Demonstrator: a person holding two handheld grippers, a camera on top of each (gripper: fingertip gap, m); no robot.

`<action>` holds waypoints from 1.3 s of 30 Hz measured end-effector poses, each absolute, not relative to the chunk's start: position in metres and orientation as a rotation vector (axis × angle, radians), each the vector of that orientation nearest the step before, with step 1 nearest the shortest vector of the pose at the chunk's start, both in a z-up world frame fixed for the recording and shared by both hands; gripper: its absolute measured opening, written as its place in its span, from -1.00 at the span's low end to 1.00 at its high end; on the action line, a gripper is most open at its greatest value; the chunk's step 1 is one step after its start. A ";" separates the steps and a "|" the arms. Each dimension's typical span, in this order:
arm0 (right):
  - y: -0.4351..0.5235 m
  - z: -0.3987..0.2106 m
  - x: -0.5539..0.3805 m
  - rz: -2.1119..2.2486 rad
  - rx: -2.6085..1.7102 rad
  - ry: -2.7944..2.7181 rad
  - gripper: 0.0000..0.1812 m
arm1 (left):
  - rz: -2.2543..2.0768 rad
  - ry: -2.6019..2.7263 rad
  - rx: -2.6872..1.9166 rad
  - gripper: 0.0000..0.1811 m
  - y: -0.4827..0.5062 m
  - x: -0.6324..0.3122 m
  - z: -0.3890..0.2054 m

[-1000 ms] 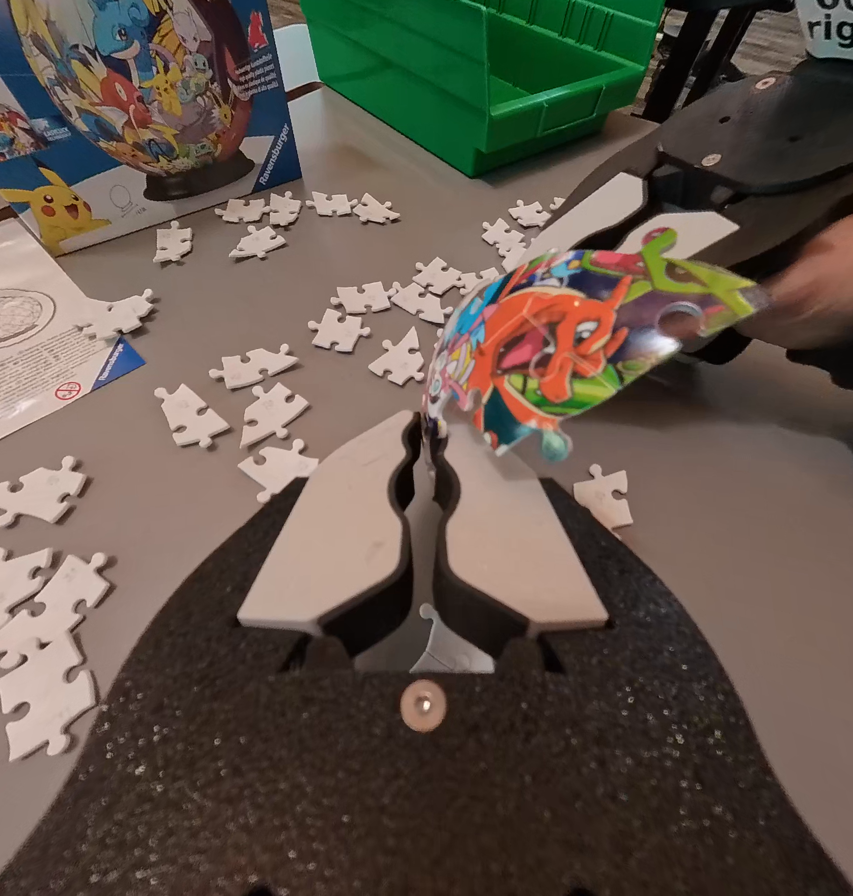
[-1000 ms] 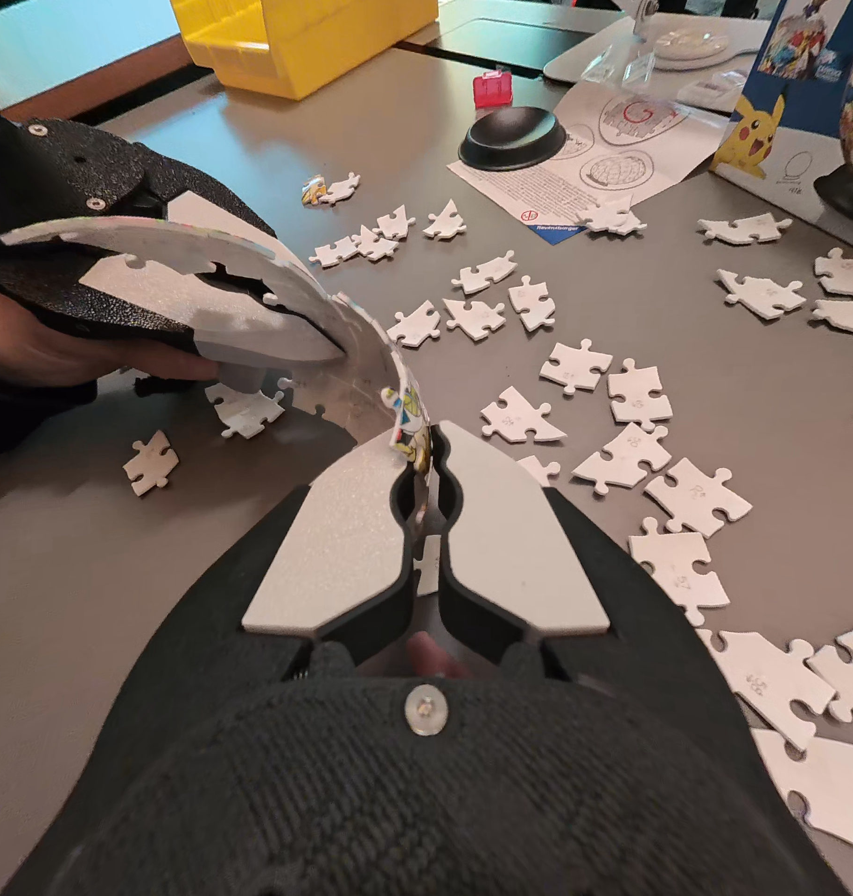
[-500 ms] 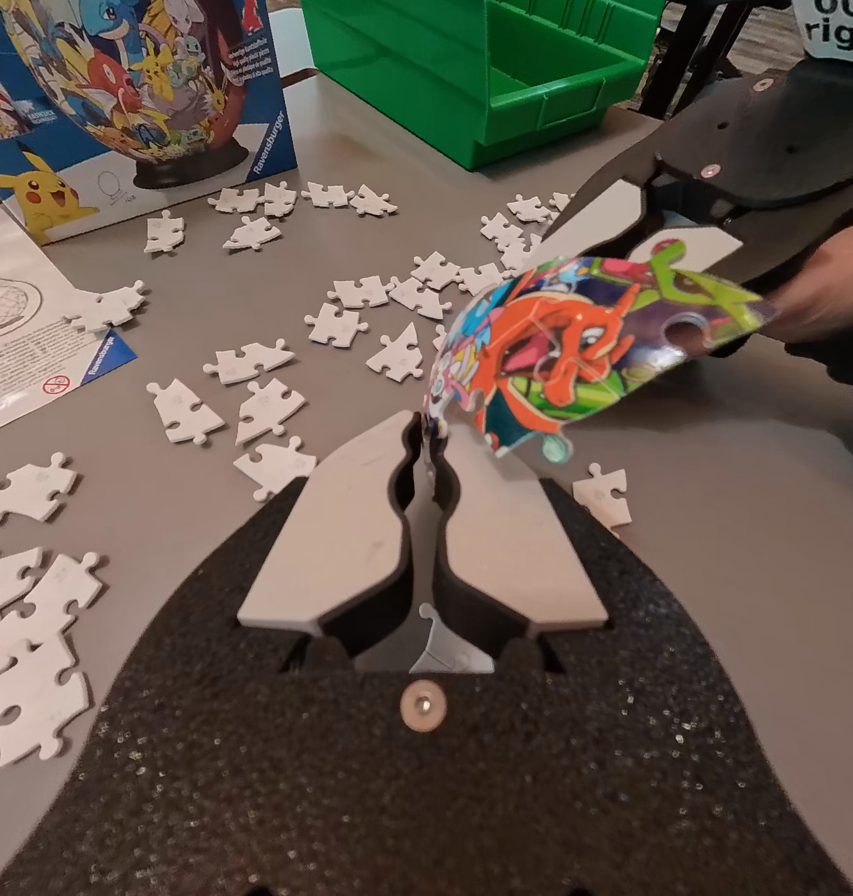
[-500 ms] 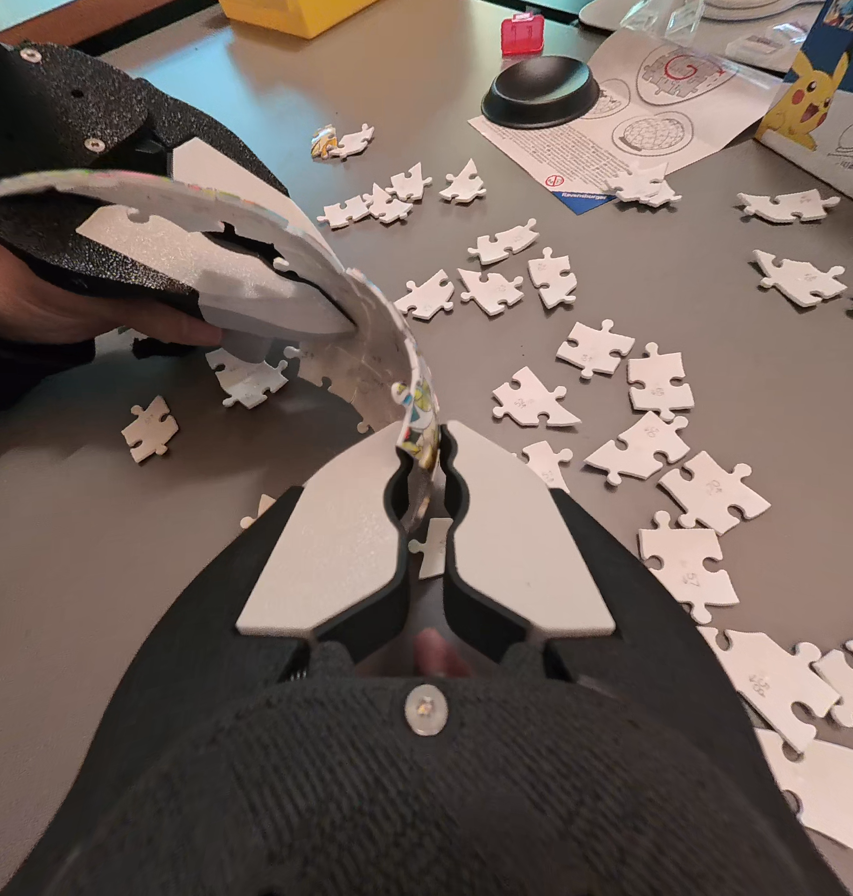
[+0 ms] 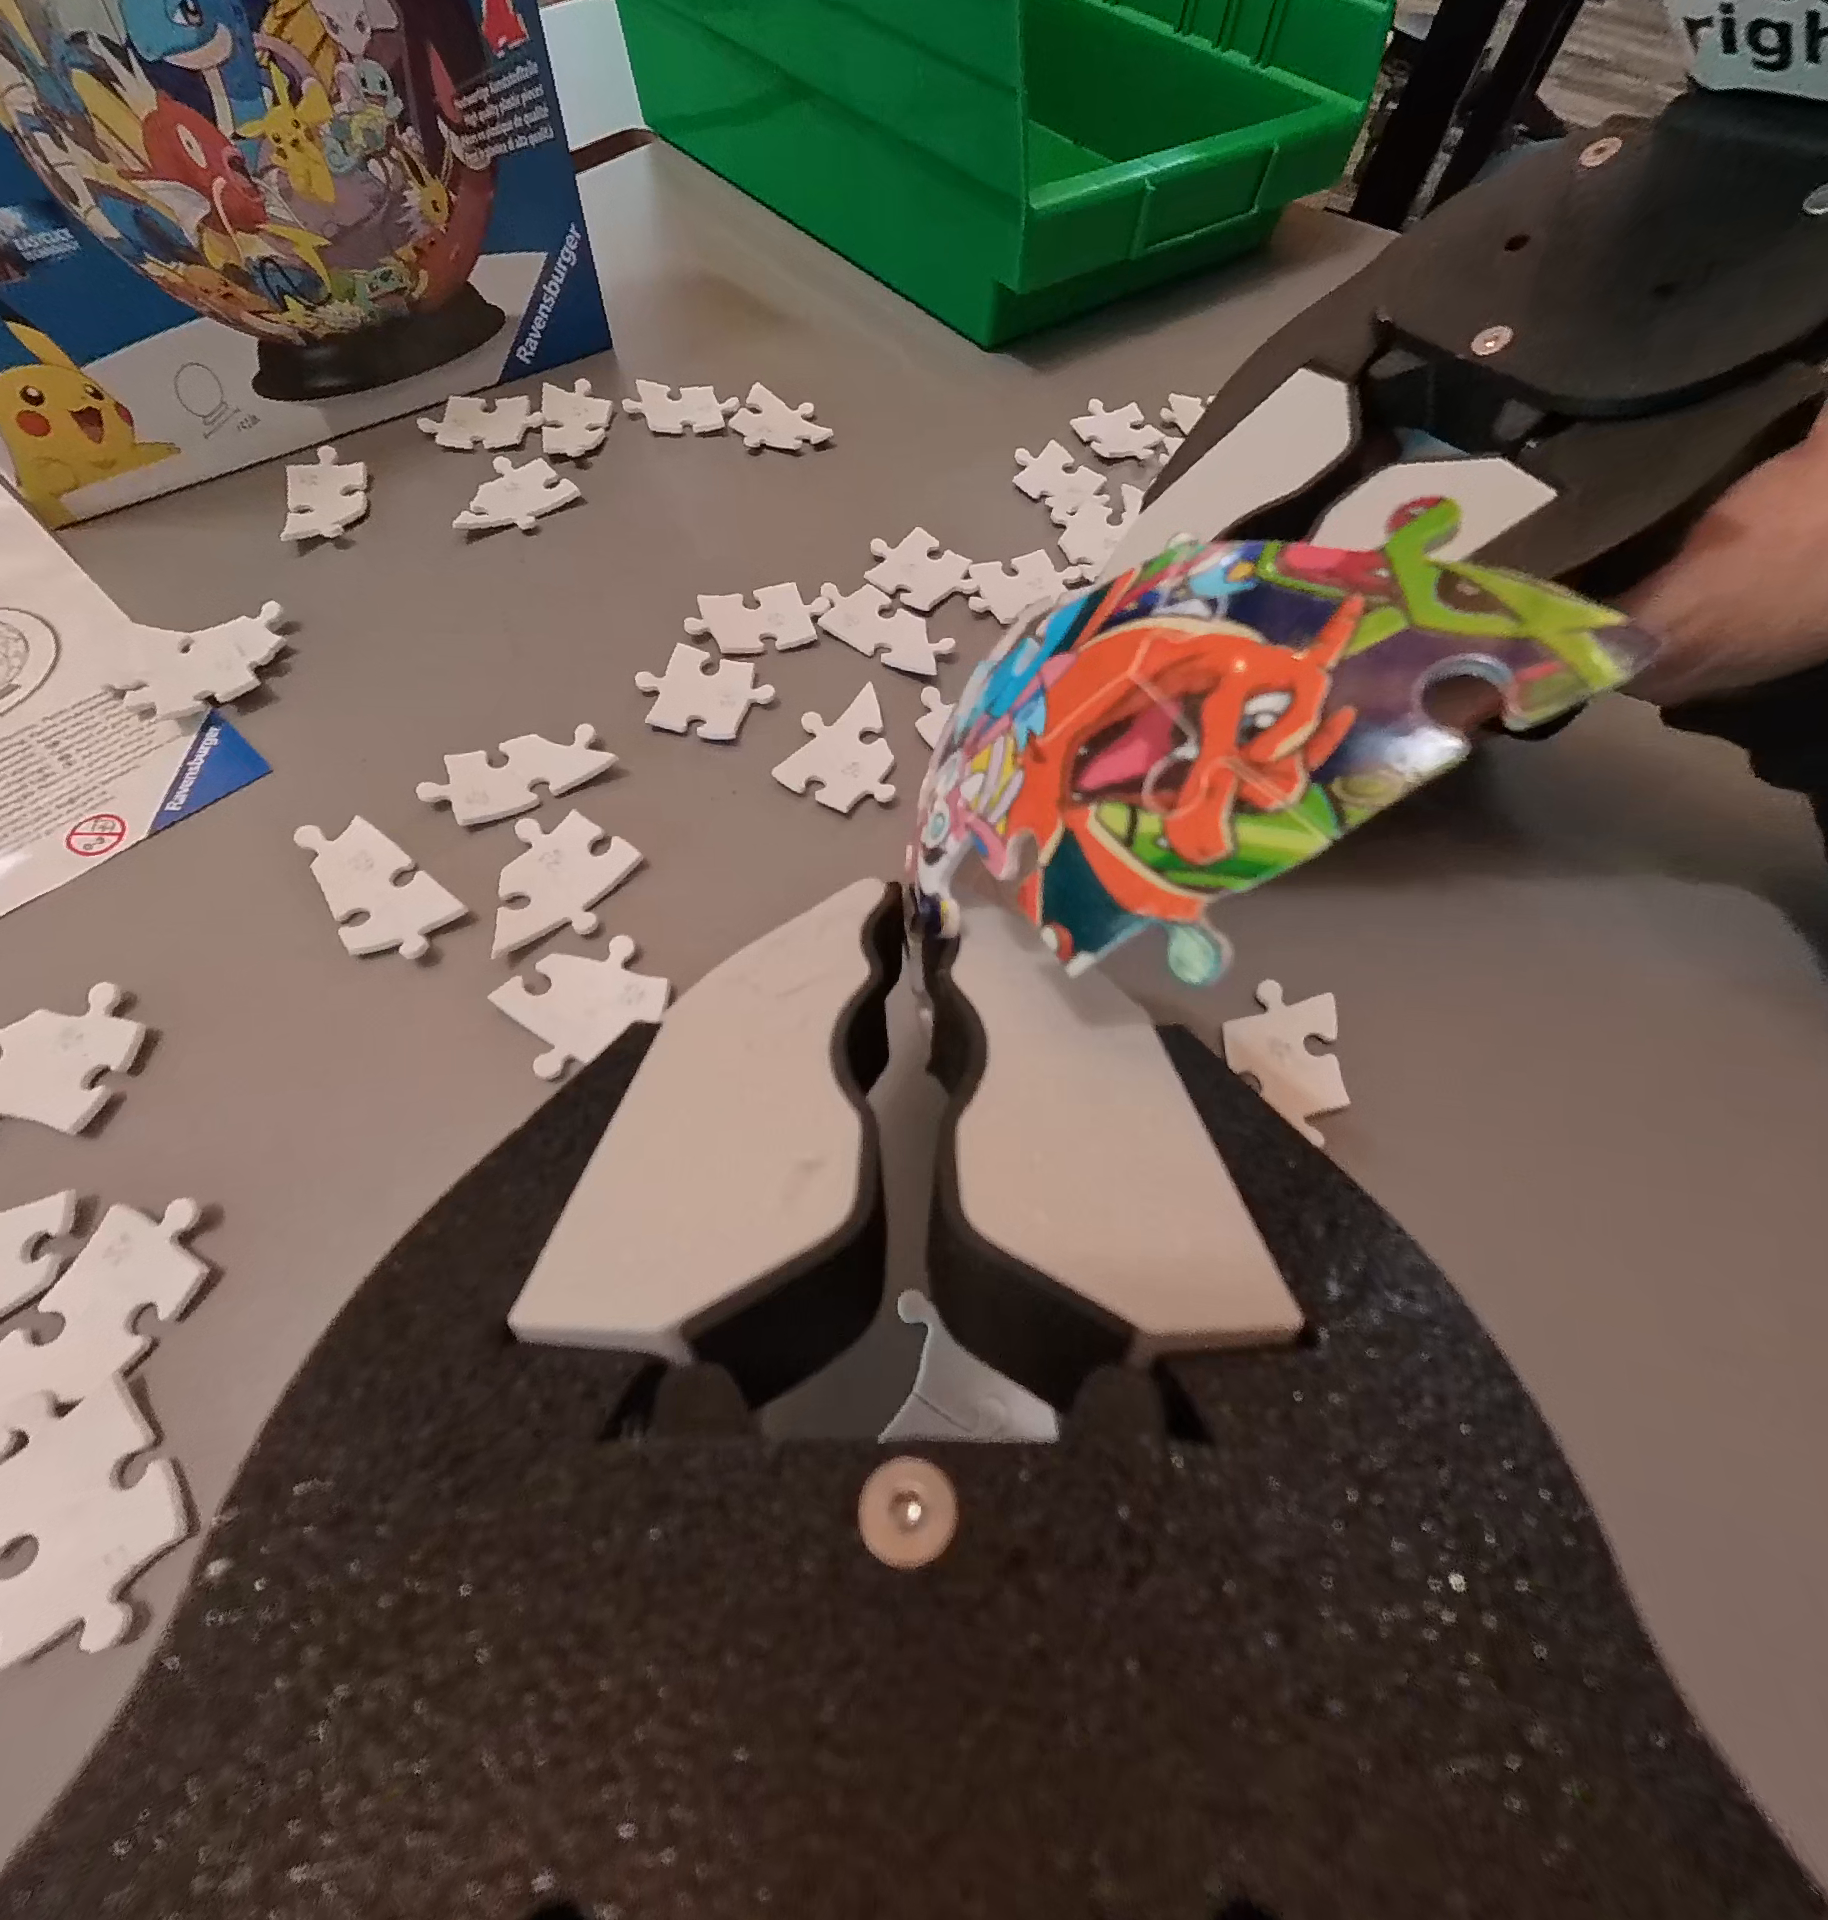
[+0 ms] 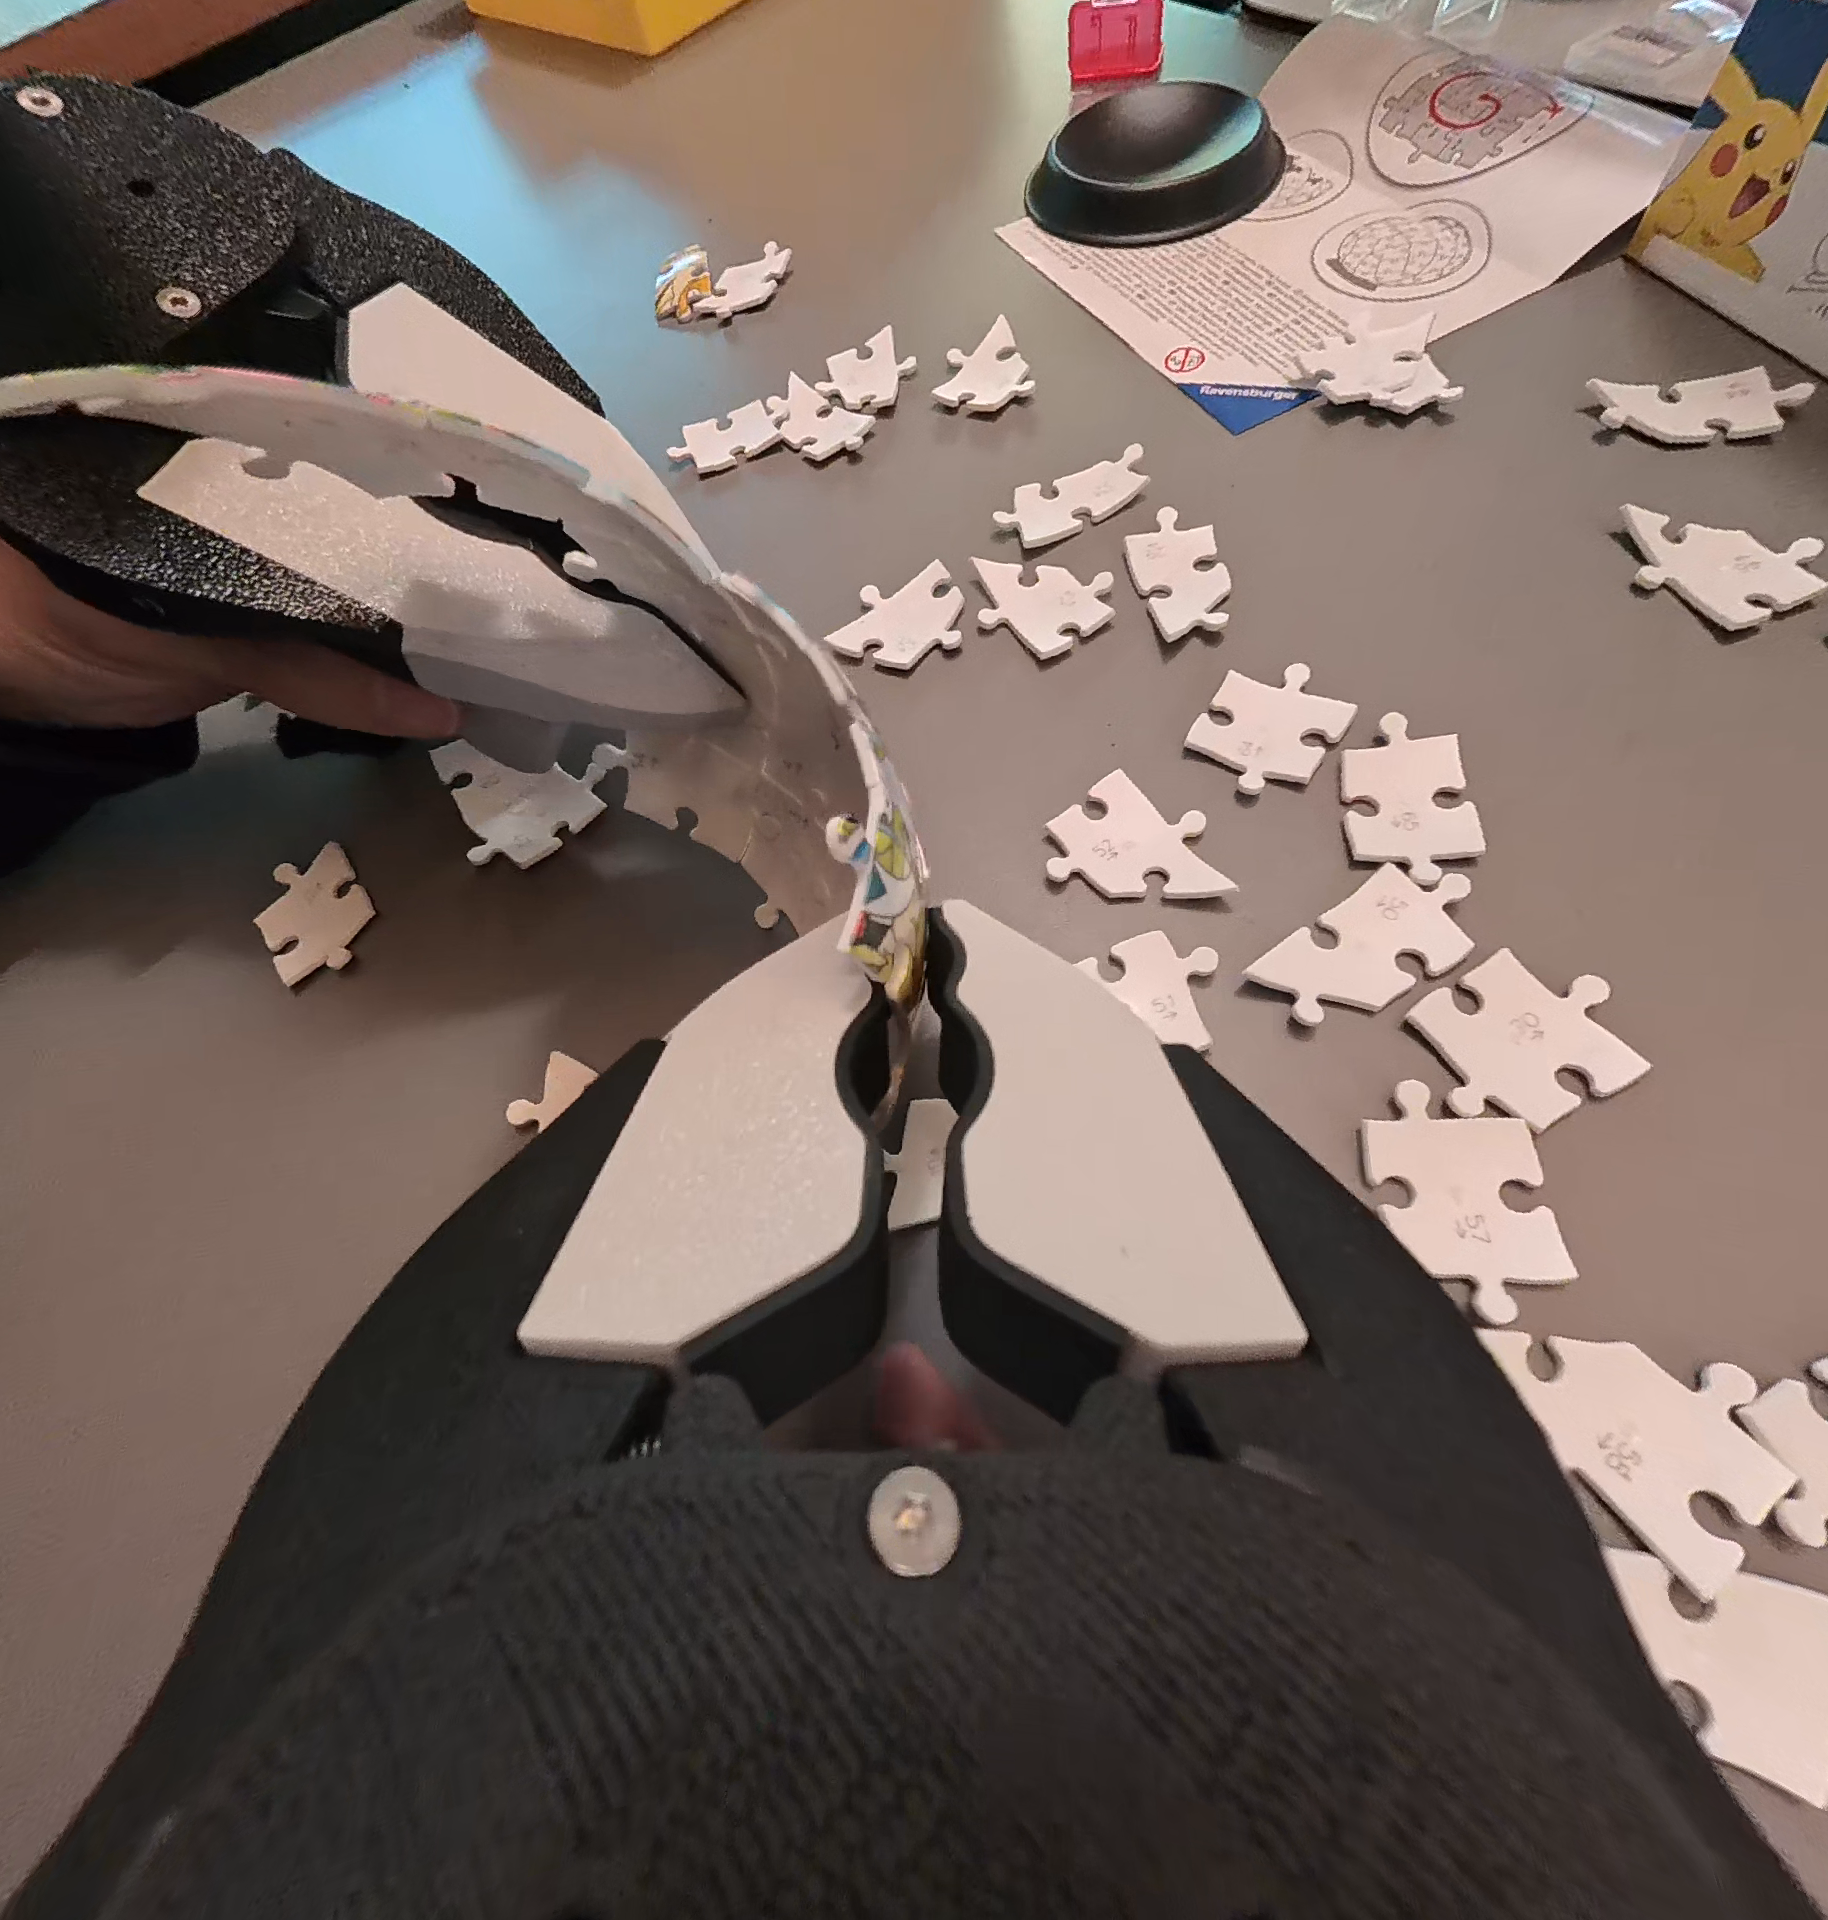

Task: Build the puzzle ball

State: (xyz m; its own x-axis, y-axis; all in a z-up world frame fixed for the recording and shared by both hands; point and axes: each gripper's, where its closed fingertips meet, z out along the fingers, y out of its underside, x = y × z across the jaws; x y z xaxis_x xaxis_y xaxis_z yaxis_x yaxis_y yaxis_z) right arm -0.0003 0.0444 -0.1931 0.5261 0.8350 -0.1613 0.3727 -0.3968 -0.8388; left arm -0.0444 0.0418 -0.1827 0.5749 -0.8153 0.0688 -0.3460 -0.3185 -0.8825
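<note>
Grippers held a curved, colourful puzzle-ball section above the grey table: left gripper clamped one edge, right gripper clamped the opposite edge. Loose white puzzle pieces lay scattered face-down below.

The flat grey surface bore scattered white face-down puzzle pieces; a green plastic bin; a printed cardboard box; a paper leaflet under a black round stand.
</note>
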 end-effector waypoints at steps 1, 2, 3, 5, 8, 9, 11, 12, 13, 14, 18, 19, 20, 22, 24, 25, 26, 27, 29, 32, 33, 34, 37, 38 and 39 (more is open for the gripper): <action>0.044 -0.193 0.000 0.765 -1.993 -0.977 -0.95 | -0.653 0.941 -1.902 -0.98 0.042 -0.044 -0.183; 0.045 -0.193 0.000 0.778 -1.998 -0.973 -0.95 | -0.651 0.944 -1.902 -0.98 0.042 -0.044 -0.183; 0.044 -0.194 0.000 0.790 -2.002 -0.971 -0.95 | -0.652 0.945 -1.902 -0.98 0.042 -0.044 -0.183; 0.043 -0.193 -0.001 0.813 -2.001 -0.974 -0.94 | -0.656 0.941 -1.902 -0.98 0.042 -0.044 -0.183; 0.044 -0.186 0.002 0.824 -1.957 -0.947 -0.85 | -0.654 0.931 -1.900 -0.98 0.043 -0.046 -0.182; 0.043 -0.183 0.003 0.837 -1.941 -0.934 -0.86 | -0.654 0.929 -1.902 -0.98 0.043 -0.046 -0.182; 0.042 -0.181 0.006 0.863 -1.932 -0.925 -0.92 | -0.655 0.931 -1.906 -0.98 0.043 -0.045 -0.183; 0.041 -0.181 0.006 0.862 -1.933 -0.927 -0.92 | -0.655 0.934 -1.906 -0.98 0.043 -0.045 -0.183; 0.042 -0.182 0.007 0.847 -1.935 -0.930 -0.93 | -0.653 0.934 -1.905 -0.98 0.043 -0.045 -0.183; 0.042 -0.182 0.007 0.828 -1.932 -0.936 -0.94 | -0.654 0.934 -1.906 -0.98 0.043 -0.045 -0.183; 0.046 -0.185 0.009 0.732 -1.926 -0.979 -0.97 | -0.661 0.942 -1.912 -0.98 0.043 -0.045 -0.184; 0.046 -0.186 0.008 0.721 -1.921 -0.986 -0.97 | -0.660 0.945 -1.911 -0.98 0.043 -0.045 -0.184; 0.047 -0.186 0.008 0.721 -1.923 -0.986 -0.97 | -0.661 0.946 -1.912 -0.98 0.043 -0.045 -0.184; 0.048 -0.186 0.008 0.722 -1.928 -0.986 -0.97 | -0.663 0.943 -1.918 -0.98 0.044 -0.045 -0.184; 0.049 -0.187 0.008 0.702 -1.926 -0.993 -0.97 | -0.663 0.938 -1.926 -0.98 0.045 -0.045 -0.185; 0.050 -0.187 0.007 0.701 -1.927 -0.994 -0.97 | -0.664 0.936 -1.929 -0.98 0.045 -0.045 -0.185; 0.050 -0.187 0.007 0.708 -1.929 -0.993 -0.97 | -0.665 0.935 -1.930 -0.98 0.045 -0.046 -0.185; 0.050 -0.187 0.007 0.717 -1.932 -0.992 -0.97 | -0.665 0.934 -1.931 -0.98 0.045 -0.046 -0.185; 0.052 -0.188 0.007 0.717 -1.935 -0.995 -0.97 | -0.664 0.930 -1.937 -0.98 0.046 -0.046 -0.186; 0.053 -0.188 0.006 0.720 -1.939 -0.999 -0.96 | -0.668 0.923 -1.947 -0.97 0.046 -0.046 -0.187; 0.054 -0.189 0.006 0.723 -1.941 -0.999 -0.96 | -0.668 0.921 -1.949 -0.97 0.047 -0.047 -0.187; 0.054 -0.189 0.005 0.721 -1.942 -0.999 -0.96 | -0.667 0.920 -1.951 -0.97 0.047 -0.047 -0.187; 0.056 -0.189 0.005 0.722 -1.946 -0.998 -0.96 | -0.665 0.916 -1.956 -0.97 0.047 -0.047 -0.187; 0.056 -0.189 0.005 0.725 -1.947 -0.999 -0.96 | -0.664 0.914 -1.957 -0.97 0.048 -0.047 -0.187; 0.056 -0.189 0.004 0.728 -1.947 -1.000 -0.96 | -0.662 0.913 -1.956 -0.97 0.048 -0.047 -0.187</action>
